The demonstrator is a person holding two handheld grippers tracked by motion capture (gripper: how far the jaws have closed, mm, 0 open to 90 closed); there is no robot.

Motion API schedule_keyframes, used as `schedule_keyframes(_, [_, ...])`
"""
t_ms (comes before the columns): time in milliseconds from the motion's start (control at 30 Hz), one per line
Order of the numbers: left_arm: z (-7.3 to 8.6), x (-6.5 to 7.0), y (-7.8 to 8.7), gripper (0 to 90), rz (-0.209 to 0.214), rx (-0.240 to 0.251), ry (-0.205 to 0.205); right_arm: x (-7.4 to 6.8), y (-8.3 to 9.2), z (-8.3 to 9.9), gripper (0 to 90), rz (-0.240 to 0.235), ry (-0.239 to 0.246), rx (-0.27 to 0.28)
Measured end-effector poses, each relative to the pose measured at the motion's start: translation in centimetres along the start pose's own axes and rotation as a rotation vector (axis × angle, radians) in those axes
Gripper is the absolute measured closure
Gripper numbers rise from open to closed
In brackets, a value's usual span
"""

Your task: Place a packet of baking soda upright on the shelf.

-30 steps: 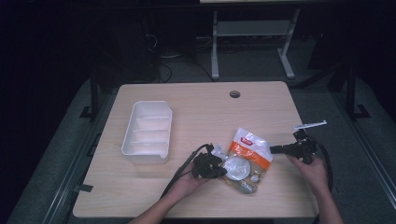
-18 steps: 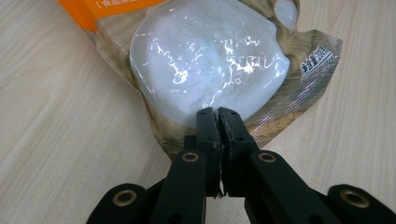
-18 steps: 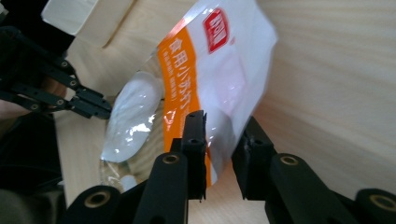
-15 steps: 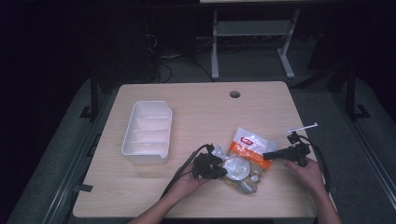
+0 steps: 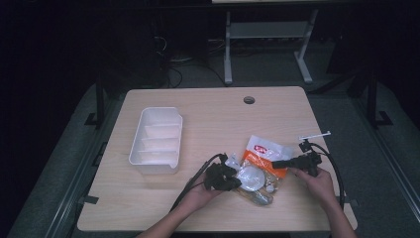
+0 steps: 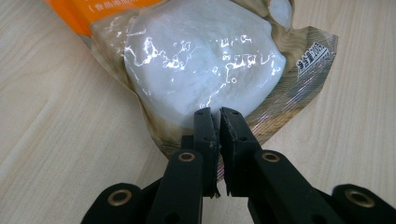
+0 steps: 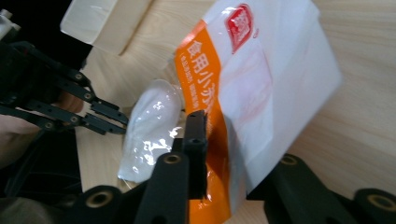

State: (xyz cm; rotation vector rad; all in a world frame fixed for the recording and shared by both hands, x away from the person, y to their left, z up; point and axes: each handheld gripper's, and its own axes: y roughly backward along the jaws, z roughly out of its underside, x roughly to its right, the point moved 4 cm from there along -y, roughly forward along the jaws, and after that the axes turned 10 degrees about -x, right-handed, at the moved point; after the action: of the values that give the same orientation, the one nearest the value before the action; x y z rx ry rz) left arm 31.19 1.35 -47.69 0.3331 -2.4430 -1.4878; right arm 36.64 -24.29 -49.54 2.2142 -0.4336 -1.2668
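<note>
Two grippers meet at a sealed plastic bag [image 5: 259, 168] lying on the table [image 5: 208, 124] near its front right. The left gripper [image 6: 215, 122] is clenched on the bag's clear end, where white powder shows inside. The right gripper [image 7: 219, 140] pinches the orange-and-white end. A white divided tray [image 5: 156, 140] sits well apart, its compartments bare.

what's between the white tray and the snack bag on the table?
Bare wood. In the high view, nothing sits on the table between the white tray and the snack bag; the left gripper is nearer the front edge.
</note>
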Motion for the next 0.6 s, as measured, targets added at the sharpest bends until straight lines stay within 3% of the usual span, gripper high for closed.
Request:
schedule_keyframes(33, [0.0,0.1,0.0,83.6,-0.005,0.001,-0.01,-0.3,-0.3,-0.1,84.6,-0.003,0.019,-0.009])
schedule_keyframes(100, [0.1,0.1,0.0,82.2,-0.008,0.002,-0.011,-0.7,-0.7,-0.2,85.6,0.038,0.042,-0.029])
schedule_keyframes(233, [0.1,0.3,0.0,79.3,-0.008,0.013,-0.01,-1.2,-0.8,-0.3,89.1,0.074,0.078,-0.035])
schedule_keyframes(433, [0.3,0.6,0.2,69.6,-0.001,0.046,-0.002,-1.5,-0.6,-0.3,89.6,0.08,0.098,-0.031])
schedule_keyframes(600, [0.7,0.8,1.6,59.4,-0.002,0.1,0.008,-2.6,-0.2,-0.5,89.8,0.097,0.139,-0.013])
